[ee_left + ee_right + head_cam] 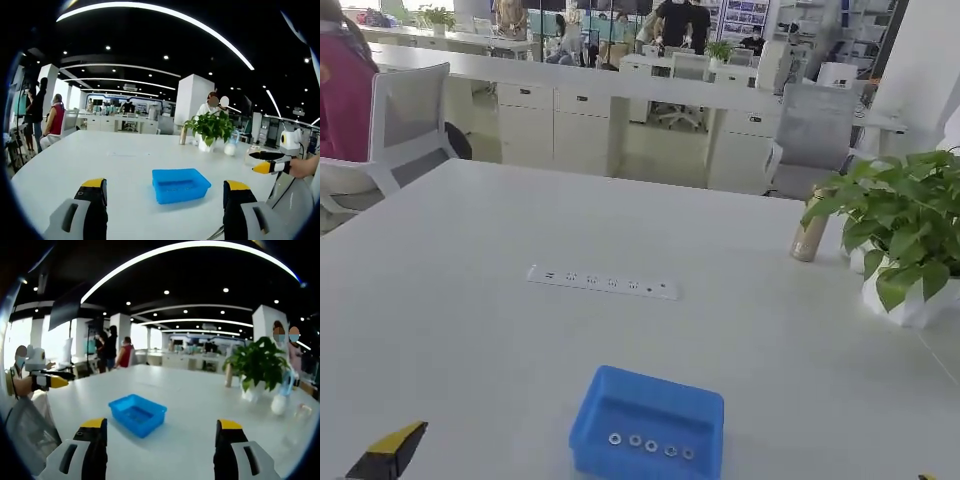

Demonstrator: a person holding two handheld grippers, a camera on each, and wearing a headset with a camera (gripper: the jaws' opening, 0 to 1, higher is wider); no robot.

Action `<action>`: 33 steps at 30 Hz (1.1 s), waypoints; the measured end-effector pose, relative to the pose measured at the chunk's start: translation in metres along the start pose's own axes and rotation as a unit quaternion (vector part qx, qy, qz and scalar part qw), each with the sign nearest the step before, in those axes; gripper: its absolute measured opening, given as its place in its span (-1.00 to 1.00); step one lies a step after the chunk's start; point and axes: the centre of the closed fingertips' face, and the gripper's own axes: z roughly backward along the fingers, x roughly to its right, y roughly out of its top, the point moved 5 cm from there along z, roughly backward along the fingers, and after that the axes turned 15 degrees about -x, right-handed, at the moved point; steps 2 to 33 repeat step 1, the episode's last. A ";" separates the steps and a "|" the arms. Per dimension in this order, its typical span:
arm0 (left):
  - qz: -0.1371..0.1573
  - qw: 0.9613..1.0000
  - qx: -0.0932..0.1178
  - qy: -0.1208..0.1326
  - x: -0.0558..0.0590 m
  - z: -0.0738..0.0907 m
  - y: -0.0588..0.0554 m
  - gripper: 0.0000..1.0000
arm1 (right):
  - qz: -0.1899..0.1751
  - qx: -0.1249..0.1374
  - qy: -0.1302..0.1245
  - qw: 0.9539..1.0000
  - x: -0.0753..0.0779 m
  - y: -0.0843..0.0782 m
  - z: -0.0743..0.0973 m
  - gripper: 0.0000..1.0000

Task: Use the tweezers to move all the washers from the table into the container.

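I've got left gripper (164, 184) and right gripper (160, 423) both with jaws wide apart, holding nothing, over the white table (450, 330). The blue container (655, 388) sits ahead between them, with five washers (651, 445) in a row inside. Power strip (603, 282) lies behind it, plant (905, 225) off right. Open office beyond: desks, chairs, people, ceiling light strips.

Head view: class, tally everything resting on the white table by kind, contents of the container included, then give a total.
Washers: 5
Blue container: 1
Power strip: 1
Potted plant: 1
Tan bottle: 1
Total: 9
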 end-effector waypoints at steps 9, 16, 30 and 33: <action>0.001 1.000 0.000 0.000 0.000 0.000 0.000 0.97 | 0.000 0.000 0.001 1.000 0.000 0.000 0.000 0.76; 0.001 1.000 0.000 0.000 0.000 0.000 0.000 0.97 | 0.000 0.000 0.001 1.000 0.000 0.000 0.000 0.76; 0.001 1.000 0.000 0.000 0.000 0.000 0.000 0.97 | 0.000 0.000 0.001 1.000 0.000 0.000 0.000 0.76; 0.001 1.000 0.000 0.000 0.000 0.000 0.000 0.97 | 0.000 0.000 0.001 1.000 0.000 0.000 0.000 0.76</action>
